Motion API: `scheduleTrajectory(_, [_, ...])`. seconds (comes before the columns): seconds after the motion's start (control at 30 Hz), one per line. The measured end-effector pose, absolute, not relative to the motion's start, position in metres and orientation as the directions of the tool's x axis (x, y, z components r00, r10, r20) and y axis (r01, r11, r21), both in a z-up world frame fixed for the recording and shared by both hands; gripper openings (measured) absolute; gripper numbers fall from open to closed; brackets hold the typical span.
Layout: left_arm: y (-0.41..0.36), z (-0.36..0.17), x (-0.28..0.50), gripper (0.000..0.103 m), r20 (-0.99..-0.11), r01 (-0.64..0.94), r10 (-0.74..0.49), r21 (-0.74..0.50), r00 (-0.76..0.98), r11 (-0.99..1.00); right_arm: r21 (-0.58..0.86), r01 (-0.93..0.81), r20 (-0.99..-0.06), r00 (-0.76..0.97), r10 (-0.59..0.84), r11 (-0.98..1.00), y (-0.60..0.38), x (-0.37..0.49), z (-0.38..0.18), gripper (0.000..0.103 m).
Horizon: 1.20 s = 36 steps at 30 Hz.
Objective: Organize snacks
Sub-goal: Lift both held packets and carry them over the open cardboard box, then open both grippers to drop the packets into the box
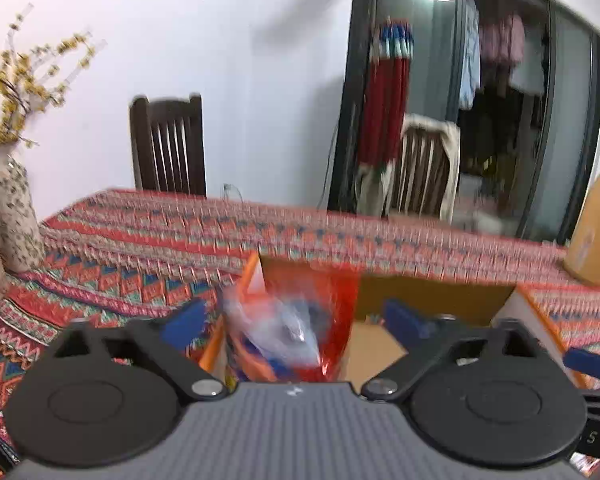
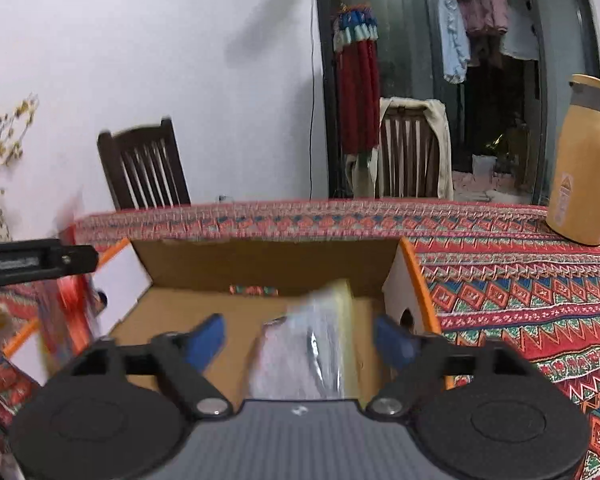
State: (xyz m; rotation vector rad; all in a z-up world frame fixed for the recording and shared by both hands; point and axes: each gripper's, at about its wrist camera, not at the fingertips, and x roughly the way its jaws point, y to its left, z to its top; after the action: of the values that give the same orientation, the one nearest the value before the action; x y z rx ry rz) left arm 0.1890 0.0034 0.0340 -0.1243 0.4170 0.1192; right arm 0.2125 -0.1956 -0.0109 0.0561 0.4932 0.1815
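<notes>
An open cardboard box (image 2: 268, 264) with orange-edged flaps stands on the patterned tablecloth; it also shows in the left wrist view (image 1: 432, 296). My left gripper (image 1: 296, 320) is open, its blue pads wide apart. A red and blue snack bag (image 1: 296, 328), blurred, sits between the jaws over the box's left part, touching neither pad. My right gripper (image 2: 300, 338) is open over the box. A pale, silvery snack packet (image 2: 312, 352), blurred, lies between its jaws, free of the pads. The red bag also shows at the left in the right wrist view (image 2: 72, 320).
A tan thermos jug (image 2: 584, 168) stands on the table at the right. A speckled vase (image 1: 16, 216) with yellow flowers stands at the left. Two wooden chairs (image 2: 144, 168) stand behind the table. The left gripper's body (image 2: 36, 262) juts in from the left.
</notes>
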Motion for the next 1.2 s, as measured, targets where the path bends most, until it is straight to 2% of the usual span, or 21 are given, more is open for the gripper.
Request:
scheduleTrajectory(0.07, [0.005,0.04,0.18,0.103,-0.381,-0.138,0.084,-0.116,0.921,0.984,0.105,-0.153,-0.446,0.876,0.183,0.983,-0.197,0.208,-0.008,0.103])
scheduleTrajectory(0.53, [0.006,0.042,0.178,0.103,-0.391,-0.131,0.071,-0.129,0.917,0.983,0.098,-0.135,-0.437,0.884,0.165,0.986,-0.199,0.207,-0.007,0.103])
scheduleTrajectory(0.93, [-0.003,0.075,0.14,0.103,-0.346,-0.116,0.073,-0.107,0.936,0.987,0.04,-0.141,-0.291,0.945,0.147,0.989,-0.191,0.165,0.036,0.103])
scheduleTrajectory(1.2, [0.006,0.077,0.106,0.103,-0.337,-0.128,0.088,-0.098,0.937,0.987,0.015,-0.136,-0.266,0.954,0.135,0.991,-0.192,0.125,0.047,0.103])
